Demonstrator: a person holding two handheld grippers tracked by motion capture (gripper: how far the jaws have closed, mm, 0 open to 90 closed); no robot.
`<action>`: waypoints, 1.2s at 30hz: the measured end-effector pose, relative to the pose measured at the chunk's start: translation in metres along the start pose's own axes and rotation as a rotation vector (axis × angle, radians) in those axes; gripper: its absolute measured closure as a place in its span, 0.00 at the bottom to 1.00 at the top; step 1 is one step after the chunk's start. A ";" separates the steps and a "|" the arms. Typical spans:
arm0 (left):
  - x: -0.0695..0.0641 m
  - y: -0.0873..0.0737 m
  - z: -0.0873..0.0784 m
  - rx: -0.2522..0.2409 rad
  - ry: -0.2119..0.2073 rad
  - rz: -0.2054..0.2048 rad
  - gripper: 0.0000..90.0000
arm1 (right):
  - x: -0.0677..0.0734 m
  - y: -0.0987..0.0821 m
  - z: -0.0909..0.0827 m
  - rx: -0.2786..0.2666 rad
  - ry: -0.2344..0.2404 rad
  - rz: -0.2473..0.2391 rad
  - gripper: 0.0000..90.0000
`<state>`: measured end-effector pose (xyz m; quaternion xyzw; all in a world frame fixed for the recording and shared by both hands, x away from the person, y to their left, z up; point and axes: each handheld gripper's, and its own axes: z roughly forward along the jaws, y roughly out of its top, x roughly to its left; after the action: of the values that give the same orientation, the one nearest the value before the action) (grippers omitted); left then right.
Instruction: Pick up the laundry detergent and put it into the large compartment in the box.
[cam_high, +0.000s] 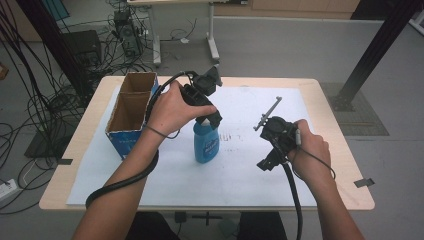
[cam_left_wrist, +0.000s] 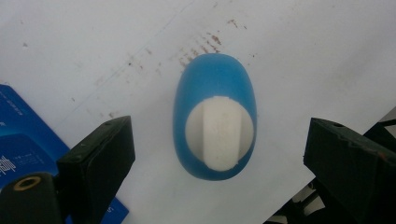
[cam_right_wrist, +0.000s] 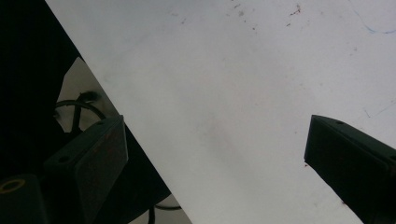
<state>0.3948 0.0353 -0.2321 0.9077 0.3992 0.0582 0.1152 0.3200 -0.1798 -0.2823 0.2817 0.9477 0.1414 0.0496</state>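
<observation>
A blue bottle (cam_high: 206, 142) with a white cap stands upright on the white sheet near the middle of the table. My left gripper (cam_high: 210, 120) hangs straight above it, pointing down. In the left gripper view the bottle (cam_left_wrist: 215, 116) is seen from above, its white cap (cam_left_wrist: 219, 133) between the two black jaws, with a clear gap on each side. That left gripper (cam_left_wrist: 215, 140) is open. My right gripper (cam_high: 267, 162) is held to the right of the bottle, tilted down over the sheet. In its own view the right gripper (cam_right_wrist: 215, 140) is open, with bare paper between its jaws.
An open cardboard box (cam_high: 131, 107) with blue sides stands at the table's left, close to the left forearm; its blue corner (cam_left_wrist: 18, 135) shows beside the left jaw. A white paper sheet (cam_high: 240, 175) covers most of the wooden table (cam_high: 340, 150). Cables trail from both grippers.
</observation>
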 end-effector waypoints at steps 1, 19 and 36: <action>0.000 0.000 0.001 0.005 0.002 0.006 0.10 | 0.000 0.000 0.000 0.002 -0.001 0.001 0.07; -0.004 -0.003 0.023 0.017 -0.003 0.003 0.10 | 0.000 -0.001 0.002 0.009 -0.002 0.016 0.06; -0.004 -0.007 0.043 0.015 0.018 -0.009 0.10 | 0.001 0.000 0.004 0.012 0.004 0.008 0.06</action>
<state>0.3959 0.0295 -0.2755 0.9061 0.4049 0.0628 0.1052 0.3199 -0.1786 -0.2861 0.2855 0.9475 0.1364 0.0457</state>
